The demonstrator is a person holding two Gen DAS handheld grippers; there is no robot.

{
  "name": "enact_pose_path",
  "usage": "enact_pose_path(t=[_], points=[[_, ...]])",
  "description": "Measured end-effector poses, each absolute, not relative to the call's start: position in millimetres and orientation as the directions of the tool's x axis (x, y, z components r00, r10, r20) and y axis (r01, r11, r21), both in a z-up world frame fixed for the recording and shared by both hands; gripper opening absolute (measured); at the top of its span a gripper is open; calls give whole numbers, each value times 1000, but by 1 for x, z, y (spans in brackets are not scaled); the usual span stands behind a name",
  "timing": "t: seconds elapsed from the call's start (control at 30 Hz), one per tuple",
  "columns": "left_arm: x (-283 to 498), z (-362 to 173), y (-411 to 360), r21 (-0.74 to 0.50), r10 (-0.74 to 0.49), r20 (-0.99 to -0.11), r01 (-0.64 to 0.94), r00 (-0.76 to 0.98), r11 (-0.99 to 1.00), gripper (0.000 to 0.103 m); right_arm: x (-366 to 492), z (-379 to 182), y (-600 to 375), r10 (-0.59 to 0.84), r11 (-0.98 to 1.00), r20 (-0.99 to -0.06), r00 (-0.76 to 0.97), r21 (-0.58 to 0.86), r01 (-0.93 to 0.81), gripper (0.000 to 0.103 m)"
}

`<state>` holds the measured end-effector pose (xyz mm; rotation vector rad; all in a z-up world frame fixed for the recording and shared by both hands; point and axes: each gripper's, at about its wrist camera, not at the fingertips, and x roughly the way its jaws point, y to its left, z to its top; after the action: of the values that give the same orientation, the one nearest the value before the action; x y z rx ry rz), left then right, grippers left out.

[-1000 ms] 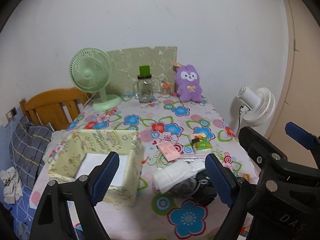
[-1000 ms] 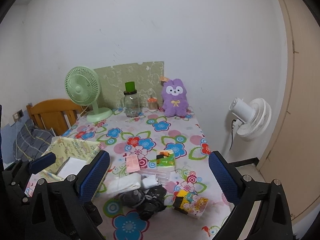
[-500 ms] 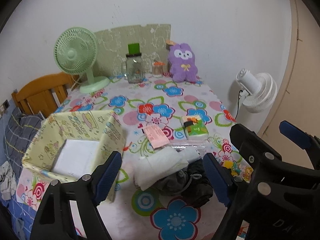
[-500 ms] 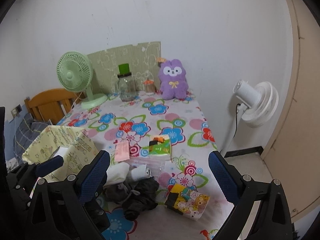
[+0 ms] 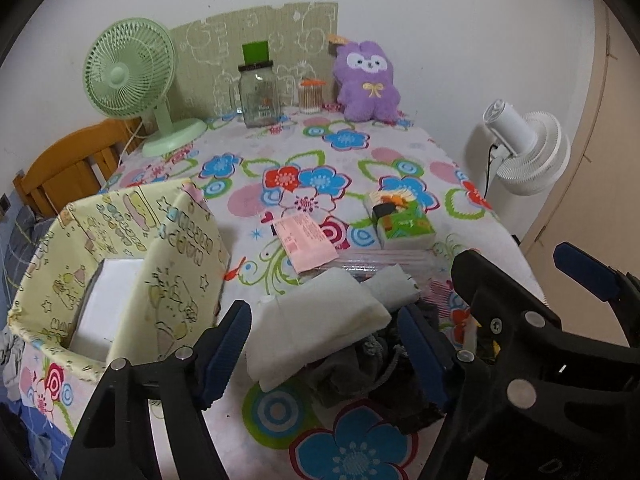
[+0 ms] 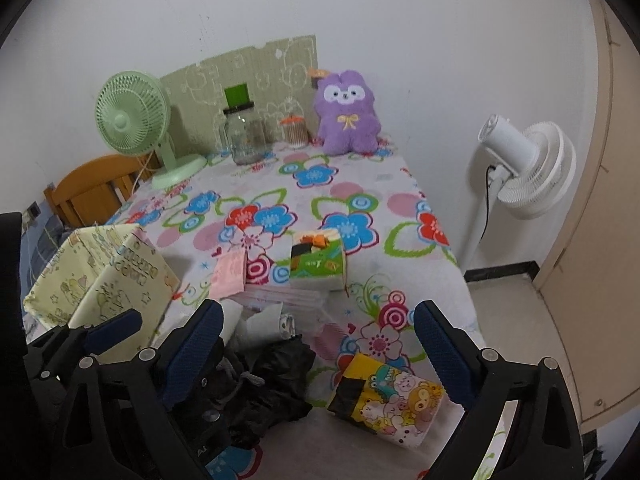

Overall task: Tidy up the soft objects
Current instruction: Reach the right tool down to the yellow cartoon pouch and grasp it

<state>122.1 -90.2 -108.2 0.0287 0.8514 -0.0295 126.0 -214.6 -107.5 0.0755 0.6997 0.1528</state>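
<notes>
A pale yellow fabric box (image 5: 120, 264) (image 6: 100, 276) stands at the table's near left with a white pad inside. Beside it lies a white folded cloth (image 5: 316, 320) on dark grey and black garments (image 5: 360, 372) (image 6: 276, 376). My left gripper (image 5: 324, 352) is open and straddles the white cloth from just above. My right gripper (image 6: 316, 352) is open, above the black garments and a cartoon tissue pack (image 6: 384, 400). A green tissue pack (image 5: 400, 220) (image 6: 318, 260) and a pink packet (image 5: 308, 240) lie mid-table. A purple plush (image 5: 368, 80) (image 6: 346, 114) sits at the back.
A green desk fan (image 5: 132, 80), a glass jar (image 5: 258, 92) and a cotton-swab pot (image 5: 310, 96) stand at the back by the wall. A white floor fan (image 6: 528, 168) stands right of the table. A wooden chair (image 5: 68, 168) is at the left.
Both grippers have moved forward and down toward the pile of cloths. The left one now straddles the white cloth. Both stay open.
</notes>
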Motion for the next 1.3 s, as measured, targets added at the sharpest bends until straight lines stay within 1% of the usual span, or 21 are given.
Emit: enact_pose_path(t=[0.17,0.27,0.33,0.47,0.53,0.57,0.63,0.67,0.73,0.83,1.03,1.17,1.3], points=[[130,-120,-90,20,-14,-761,46,648,999,73,134,-120,-213,164,986,-664,730,127,-106,98],[132,-126,-93,33,-14,-762,61,648,998,67,137,-127,-213,156,987,-679,717,125,-96,98],[134,-131,-94,30,-26,-773,78,633,997,55,139,-132,-213,153,988,-689,708,126,-91,98],[134,-134,-95,30,-39,-770,97,636,995,46,140,-137,-213,156,987,-700,697,135,-85,98],[133,-133,-96,30,-47,-766,109,641,994,39,140,-139,-213,156,987,-702,695,139,-81,98],[132,-133,-96,32,-48,-764,113,643,993,37,140,-139,-213,155,987,-702,695,139,-80,98],[132,-132,-97,36,-53,-760,123,647,992,28,139,-138,-213,153,987,-702,696,138,-78,98],[131,-130,-97,38,-52,-756,123,653,992,27,139,-138,-213,153,987,-700,698,140,-76,98],[129,-126,-97,53,-29,-738,101,674,993,20,137,-136,-214,150,987,-695,703,143,-70,98],[123,-119,-96,55,-22,-714,88,700,995,17,132,-131,-216,154,986,-683,714,152,-67,98],[111,-111,-101,41,-39,-688,92,724,995,14,117,-120,-222,139,988,-655,742,140,-62,98],[103,-114,-111,49,-55,-692,123,720,991,15,109,-123,-231,122,990,-659,742,136,-42,98],[100,-125,-121,69,-57,-707,149,705,986,14,107,-137,-238,103,991,-684,723,135,-13,98]])
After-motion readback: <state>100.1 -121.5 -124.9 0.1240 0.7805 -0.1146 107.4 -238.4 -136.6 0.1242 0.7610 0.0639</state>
